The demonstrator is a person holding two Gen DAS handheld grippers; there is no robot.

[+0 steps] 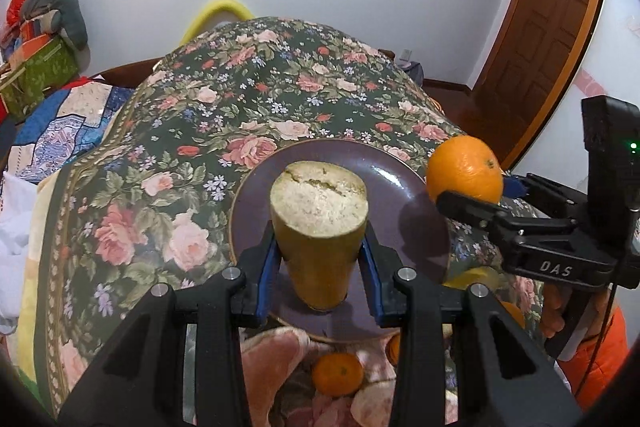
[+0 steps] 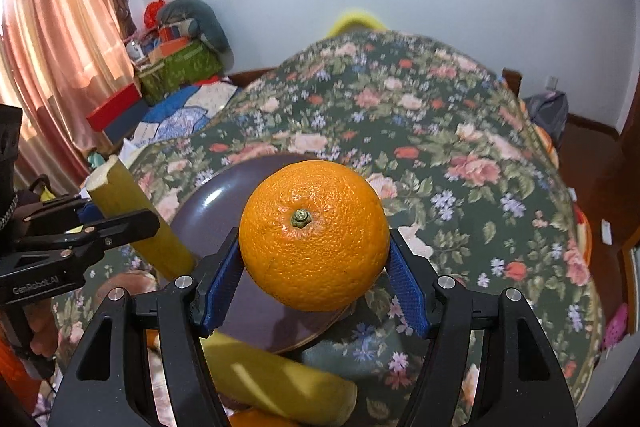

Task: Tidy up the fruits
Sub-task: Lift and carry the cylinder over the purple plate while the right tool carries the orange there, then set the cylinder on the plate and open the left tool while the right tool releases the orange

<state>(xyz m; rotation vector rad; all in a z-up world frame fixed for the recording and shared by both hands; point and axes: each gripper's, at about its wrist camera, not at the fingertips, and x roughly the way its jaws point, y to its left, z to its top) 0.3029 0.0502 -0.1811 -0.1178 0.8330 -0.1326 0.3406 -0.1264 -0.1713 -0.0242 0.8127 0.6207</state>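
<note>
**Two fruits carried over one plate: hazards and view coverage**

The left gripper has its fingers closed on a yellow-green cane segment, cut end forward, held above the purple plate. The right gripper clamps an orange between its blue pads, at the plate's right edge. The plate rests on a floral bedcover, not on a firm counter.

Risks, as judged: both grippers converge on one small plate and may knock together. The round orange is likely to roll off the shallow rim if it is let go near the edge. The soft bedding could let the plate tip under an off-centre load.

The left wrist view alone shows a small mandarin below the plate's near edge. The right wrist view alone shows the orange's stem end and another yellow piece lying below the plate; what fruit it is cannot be told.
</note>
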